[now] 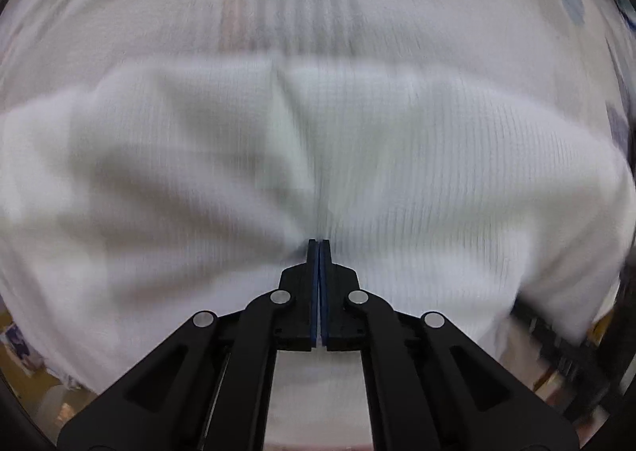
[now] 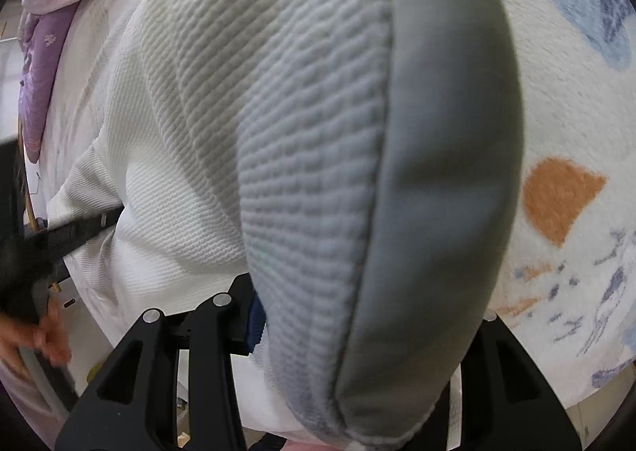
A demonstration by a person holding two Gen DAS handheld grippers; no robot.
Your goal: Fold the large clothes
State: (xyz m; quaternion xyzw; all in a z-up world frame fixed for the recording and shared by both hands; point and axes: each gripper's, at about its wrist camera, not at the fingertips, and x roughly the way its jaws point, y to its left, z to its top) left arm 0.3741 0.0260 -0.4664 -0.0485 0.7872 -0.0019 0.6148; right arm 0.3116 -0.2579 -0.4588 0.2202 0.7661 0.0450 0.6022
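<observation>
The left tongs (image 1: 319,242) are clenched tight on a pinch of the white waffle-knit garment (image 1: 397,173), which spreads beyond them. The right tongs (image 2: 357,331) grip its thick folded edge with grey lining (image 2: 445,173). A patterned fleece blanket (image 2: 564,192) lies beneath; lilac floral fabric (image 2: 43,53) sits far left.

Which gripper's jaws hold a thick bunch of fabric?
The right gripper: a thick grey-edged fold of the white garment fills its jaws. The left gripper is pinched shut.
</observation>
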